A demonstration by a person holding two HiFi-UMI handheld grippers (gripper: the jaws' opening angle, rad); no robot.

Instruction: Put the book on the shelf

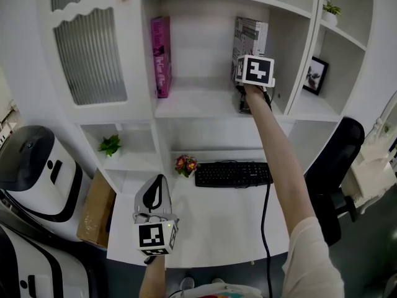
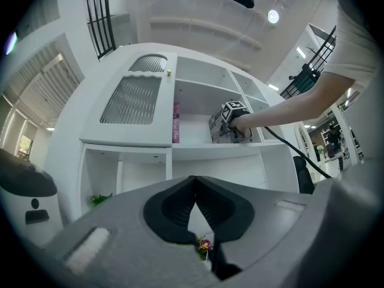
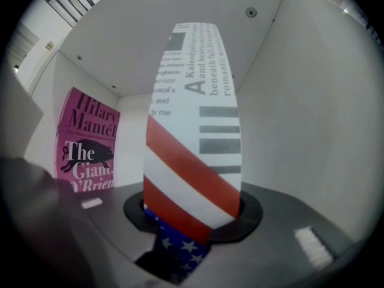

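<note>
A book with a newsprint cover stands upright at the right side of the white shelf compartment. Its red-and-white striped, starred spine fills the right gripper view. My right gripper reaches level into the compartment and is shut on that spine near its bottom. A pink book leans against the compartment's left wall. My left gripper hovers low over the desk with its jaws closed tip to tip and nothing between them.
On the white desk lie a black keyboard and a small flower pot. A cable runs down from the right arm. A ribbed-glass cabinet door is at the left, a framed picture and a black chair at the right.
</note>
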